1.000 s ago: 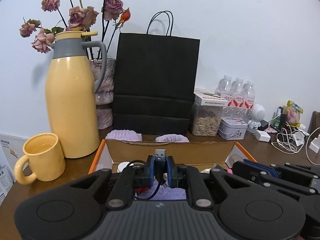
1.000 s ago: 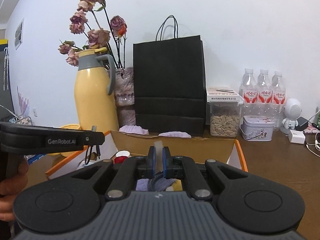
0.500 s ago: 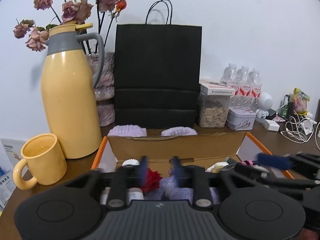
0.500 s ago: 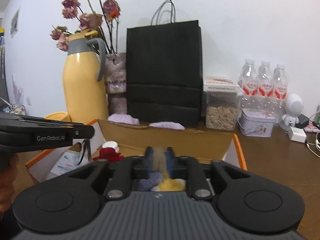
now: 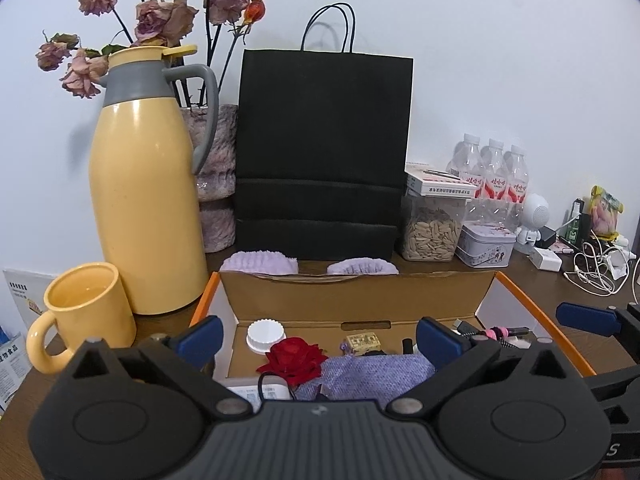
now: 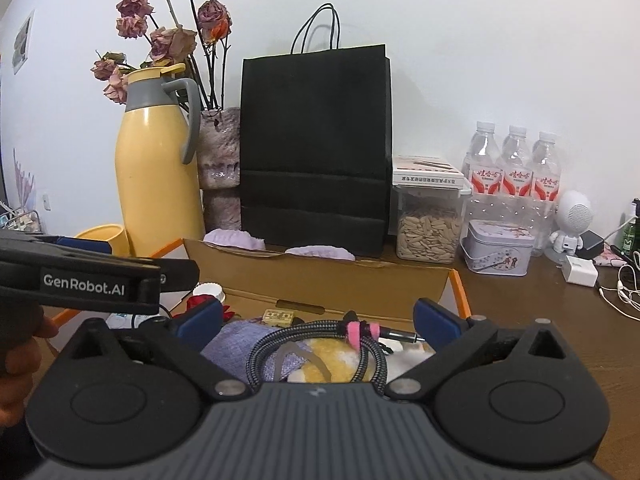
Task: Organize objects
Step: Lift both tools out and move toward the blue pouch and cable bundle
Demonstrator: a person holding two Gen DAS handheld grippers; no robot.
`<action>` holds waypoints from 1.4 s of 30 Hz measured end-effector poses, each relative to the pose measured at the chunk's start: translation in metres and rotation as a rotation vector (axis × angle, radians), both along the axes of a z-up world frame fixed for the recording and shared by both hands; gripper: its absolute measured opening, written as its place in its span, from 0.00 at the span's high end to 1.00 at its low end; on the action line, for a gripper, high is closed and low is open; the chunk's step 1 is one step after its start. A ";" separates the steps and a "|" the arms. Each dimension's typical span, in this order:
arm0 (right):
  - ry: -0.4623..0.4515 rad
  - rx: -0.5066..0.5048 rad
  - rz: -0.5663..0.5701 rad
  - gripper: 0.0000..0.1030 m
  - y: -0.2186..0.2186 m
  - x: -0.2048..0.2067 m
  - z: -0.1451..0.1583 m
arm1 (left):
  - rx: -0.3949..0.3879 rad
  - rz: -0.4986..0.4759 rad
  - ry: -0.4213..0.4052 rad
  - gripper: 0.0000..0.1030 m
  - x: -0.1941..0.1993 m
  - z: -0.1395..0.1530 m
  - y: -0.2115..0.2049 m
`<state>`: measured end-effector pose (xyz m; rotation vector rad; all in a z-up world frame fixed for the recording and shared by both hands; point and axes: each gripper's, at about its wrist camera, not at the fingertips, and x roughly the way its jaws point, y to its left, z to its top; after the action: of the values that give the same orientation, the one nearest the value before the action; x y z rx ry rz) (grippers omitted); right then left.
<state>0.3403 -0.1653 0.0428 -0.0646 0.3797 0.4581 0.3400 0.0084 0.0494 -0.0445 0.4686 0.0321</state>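
Observation:
An open cardboard box [image 5: 352, 300] with orange edges sits in front of me; it also shows in the right wrist view [image 6: 360, 280]. Inside lie a red rose [image 5: 294, 360], a purple cloth [image 5: 376, 372], a white lid [image 5: 265, 334] and a small tan box [image 5: 362, 341]. In the right wrist view a coiled braided cable [image 6: 316, 340] with a pink tie rests on the purple cloth [image 6: 240, 344] and a yellow fluffy item [image 6: 340, 360]. My left gripper [image 5: 318, 340] is open and empty above the box. My right gripper [image 6: 318, 320] is open and empty over the cable.
A yellow thermos [image 5: 144, 192], yellow mug [image 5: 84, 316], vase of dried roses [image 5: 216, 176] and black paper bag [image 5: 320, 152] stand behind the box. A seed jar [image 5: 432, 228], tin [image 5: 484, 246], water bottles [image 5: 496, 176] and chargers with cables [image 5: 592, 268] crowd the right.
Both grippers have opened. The left one let go of the black USB cable and the right one let go of its pale item. Both sit a little lower over the box.

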 end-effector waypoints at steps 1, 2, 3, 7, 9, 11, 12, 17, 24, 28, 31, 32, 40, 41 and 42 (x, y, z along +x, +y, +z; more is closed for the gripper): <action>-0.001 0.000 -0.001 0.00 0.000 0.000 0.000 | -0.001 -0.001 0.000 0.00 0.000 0.000 0.000; -0.001 0.000 -0.003 0.00 -0.001 -0.001 0.000 | -0.002 -0.002 -0.001 0.00 0.000 0.001 0.000; -0.002 0.001 -0.005 0.00 -0.001 -0.001 0.001 | -0.004 -0.002 -0.001 0.00 -0.001 0.001 -0.001; -0.007 0.005 -0.009 0.00 -0.003 -0.004 0.003 | -0.004 0.000 -0.007 0.00 -0.004 0.003 -0.003; -0.012 0.001 -0.010 0.00 -0.003 -0.007 0.004 | -0.001 0.002 -0.011 0.00 -0.007 0.005 -0.003; -0.018 0.000 -0.011 0.00 -0.004 -0.010 0.005 | 0.000 0.003 -0.015 0.00 -0.011 0.006 -0.004; -0.020 -0.001 -0.012 0.00 -0.005 -0.012 0.006 | 0.001 0.006 -0.016 0.00 -0.014 0.007 -0.004; -0.028 -0.011 -0.008 0.00 -0.007 -0.025 0.009 | 0.002 0.011 -0.013 0.00 -0.027 0.009 -0.005; -0.028 -0.020 0.000 0.00 -0.011 -0.047 0.011 | 0.005 0.034 -0.008 0.00 -0.054 0.012 -0.003; -0.022 -0.028 0.010 0.00 -0.013 -0.063 0.011 | 0.013 0.049 -0.006 0.00 -0.072 0.014 0.001; -0.016 -0.036 0.018 0.00 -0.014 -0.074 0.010 | 0.019 0.060 -0.002 0.00 -0.085 0.015 0.003; -0.014 -0.038 0.021 0.00 -0.014 -0.078 0.009 | 0.022 0.065 0.000 0.00 -0.089 0.015 0.004; 0.014 -0.068 0.055 0.00 -0.012 -0.111 0.000 | 0.039 0.100 0.032 0.00 -0.125 0.007 0.012; 0.019 -0.072 0.058 0.00 -0.012 -0.115 -0.002 | 0.040 0.107 0.041 0.00 -0.128 0.005 0.013; 0.025 -0.078 0.064 0.00 -0.012 -0.119 -0.004 | 0.040 0.115 0.053 0.00 -0.132 0.001 0.014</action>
<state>0.2210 -0.1769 0.0388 -0.1468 0.4213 0.5073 0.2078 0.0224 0.0506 -0.0313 0.5183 0.1558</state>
